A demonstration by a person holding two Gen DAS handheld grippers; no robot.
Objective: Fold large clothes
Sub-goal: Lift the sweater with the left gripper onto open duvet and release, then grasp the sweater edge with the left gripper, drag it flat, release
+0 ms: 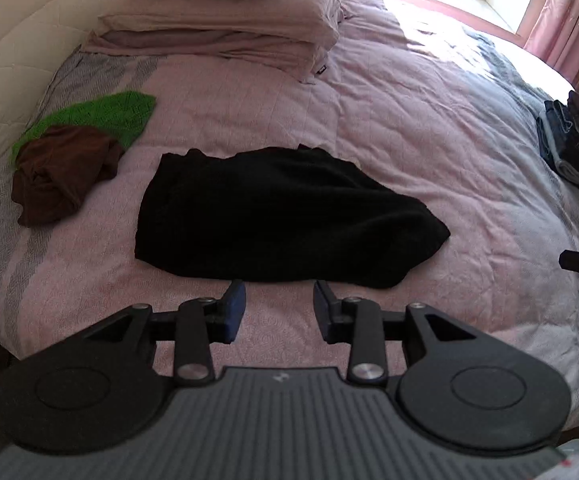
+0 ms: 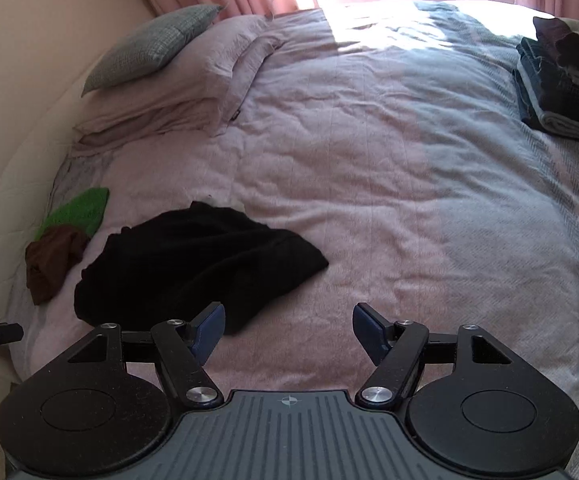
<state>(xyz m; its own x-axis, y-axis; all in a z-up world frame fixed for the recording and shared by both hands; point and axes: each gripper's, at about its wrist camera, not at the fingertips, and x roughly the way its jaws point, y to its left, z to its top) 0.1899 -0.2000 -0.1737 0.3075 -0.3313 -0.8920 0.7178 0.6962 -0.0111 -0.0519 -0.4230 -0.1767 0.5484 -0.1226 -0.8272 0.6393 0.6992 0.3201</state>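
1. Left wrist view: the black garment [image 1: 285,216] lies on the bed [image 1: 409,140], long axis from 9 to 3 o'clock; my left hand-held gripper [image 1: 279,308] tilts down, narrowly parted, empty.
2. Right wrist view: the black garment [image 2: 193,264] sits at 10 o'clock; my right hand-held gripper [image 2: 288,330] tilts down, wide, empty.

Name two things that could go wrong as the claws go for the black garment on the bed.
The black garment lies bunched, so a claw could pinch several layers and fold it crooked. The brown garment lies close beside it, so the left claw might snag that too.
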